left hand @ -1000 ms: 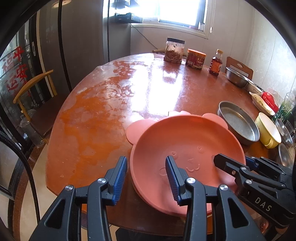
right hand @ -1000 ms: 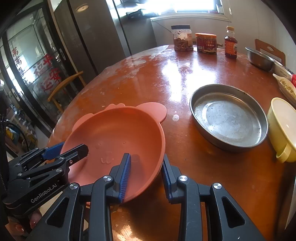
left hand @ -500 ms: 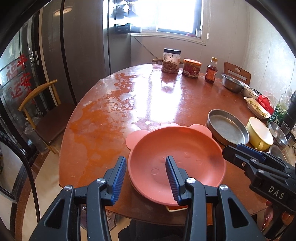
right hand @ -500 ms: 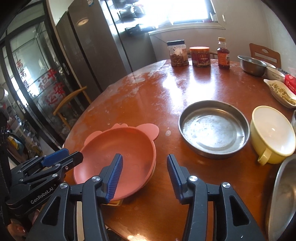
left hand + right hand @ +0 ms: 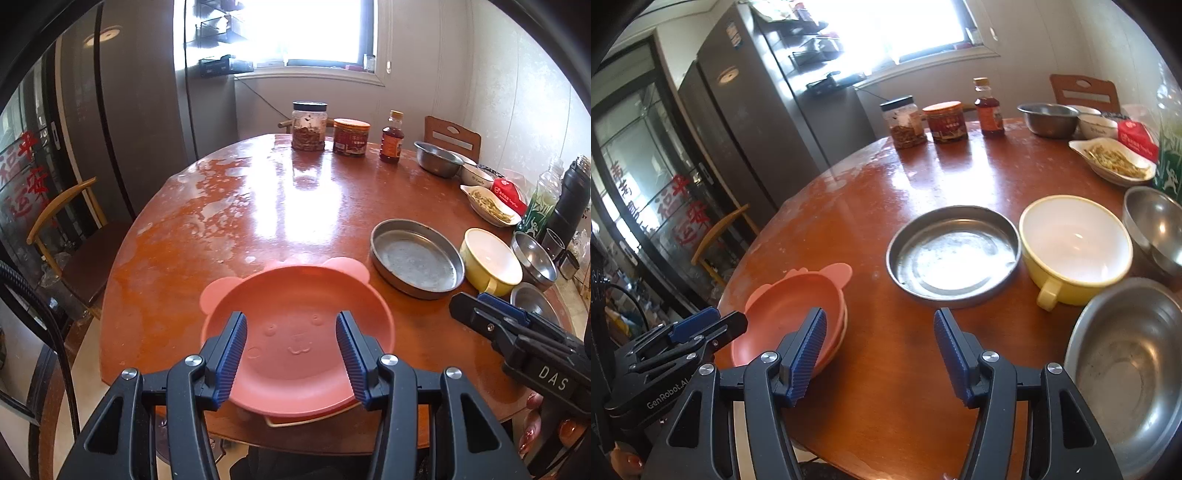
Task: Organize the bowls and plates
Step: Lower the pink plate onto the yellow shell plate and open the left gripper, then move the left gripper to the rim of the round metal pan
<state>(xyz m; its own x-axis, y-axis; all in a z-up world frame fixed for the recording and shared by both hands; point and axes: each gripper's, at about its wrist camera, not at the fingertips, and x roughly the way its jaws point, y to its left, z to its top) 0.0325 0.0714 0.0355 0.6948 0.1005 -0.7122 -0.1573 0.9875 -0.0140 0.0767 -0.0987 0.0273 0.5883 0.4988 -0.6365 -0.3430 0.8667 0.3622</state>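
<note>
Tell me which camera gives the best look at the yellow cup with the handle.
Right wrist view. There the yellow cup sits near mid-frame beside the round metal pan, its white inside, rim and handle all plain. In the left wrist view it is smaller, near the right edge, seen more from the side with its handle toward the camera.

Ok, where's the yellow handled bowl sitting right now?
The yellow handled bowl is on the table's right side in the right wrist view, directly right of the flat steel pan, with steel bowls beyond it.
</note>
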